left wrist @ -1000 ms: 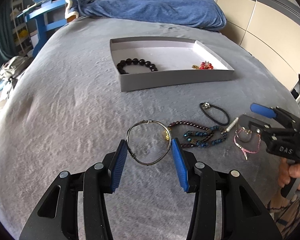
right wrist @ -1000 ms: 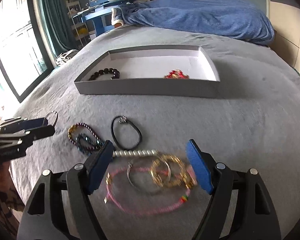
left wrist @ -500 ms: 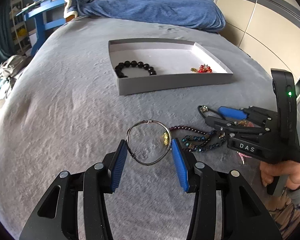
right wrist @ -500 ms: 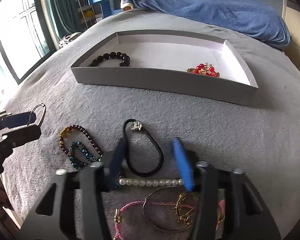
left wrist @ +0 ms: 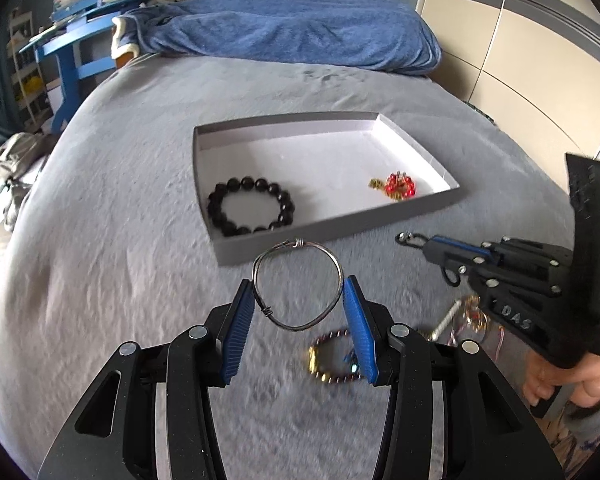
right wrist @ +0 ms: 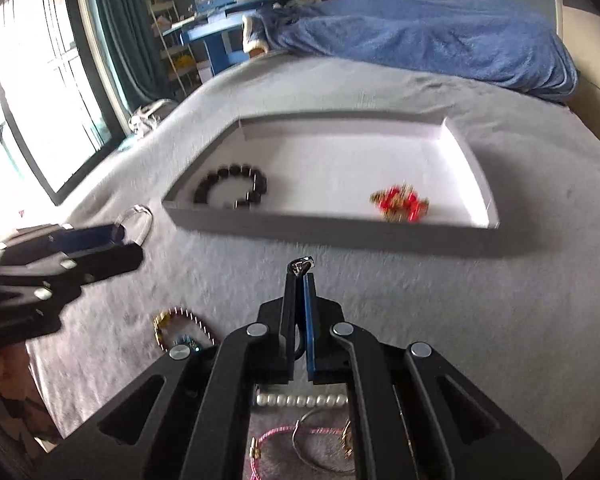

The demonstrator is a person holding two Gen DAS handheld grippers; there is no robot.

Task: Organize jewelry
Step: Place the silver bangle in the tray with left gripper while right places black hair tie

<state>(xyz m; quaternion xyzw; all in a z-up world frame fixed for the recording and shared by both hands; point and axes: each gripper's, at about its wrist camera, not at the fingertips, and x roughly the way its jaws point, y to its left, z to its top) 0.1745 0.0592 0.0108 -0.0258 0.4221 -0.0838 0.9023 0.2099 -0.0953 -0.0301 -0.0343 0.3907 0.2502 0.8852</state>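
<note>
My left gripper is shut on a silver wire bangle and holds it above the bed, just in front of the grey tray. The tray holds a black bead bracelet and a red bead piece. My right gripper is shut on a black cord bracelet, lifted above the bed in front of the tray. It also shows in the left wrist view, with the cord's clasp sticking out.
Loose jewelry lies on the grey bedspread: a dark bead bracelet, a pearl strand, a pink cord and a thin ring bangle. A blue blanket lies behind the tray. A window is at left.
My right gripper closed on the black cord bracelet and lifted it toward the tray. My left gripper carried the wire bangle up and closer to the tray.
</note>
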